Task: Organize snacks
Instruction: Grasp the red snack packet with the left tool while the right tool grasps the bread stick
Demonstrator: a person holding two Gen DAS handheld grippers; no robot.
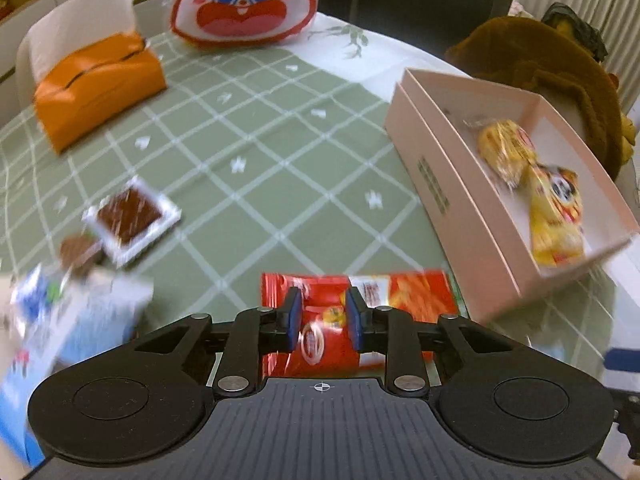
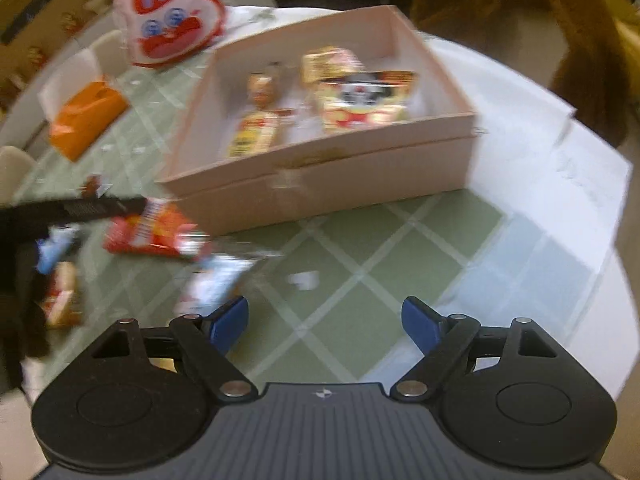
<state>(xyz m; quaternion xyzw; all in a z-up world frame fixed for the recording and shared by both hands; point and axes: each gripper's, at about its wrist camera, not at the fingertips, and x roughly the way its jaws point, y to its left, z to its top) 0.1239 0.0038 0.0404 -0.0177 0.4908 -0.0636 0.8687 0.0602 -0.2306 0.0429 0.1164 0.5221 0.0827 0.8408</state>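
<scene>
In the left wrist view my left gripper is shut on a red snack packet, pinching a fold of it between the blue pads just above the green checked tablecloth. An open pink box stands to its right and holds yellow snack packets. In the right wrist view my right gripper stands open over bare tablecloth with nothing between its fingers. The pink box lies ahead of it, the red packet to the left, and a white and blue packet beside its left finger.
A brown square snack and a blue and white packet lie left of the left gripper. An orange tissue box and a rabbit-face bag sit at the back. A brown plush cloth lies behind the box.
</scene>
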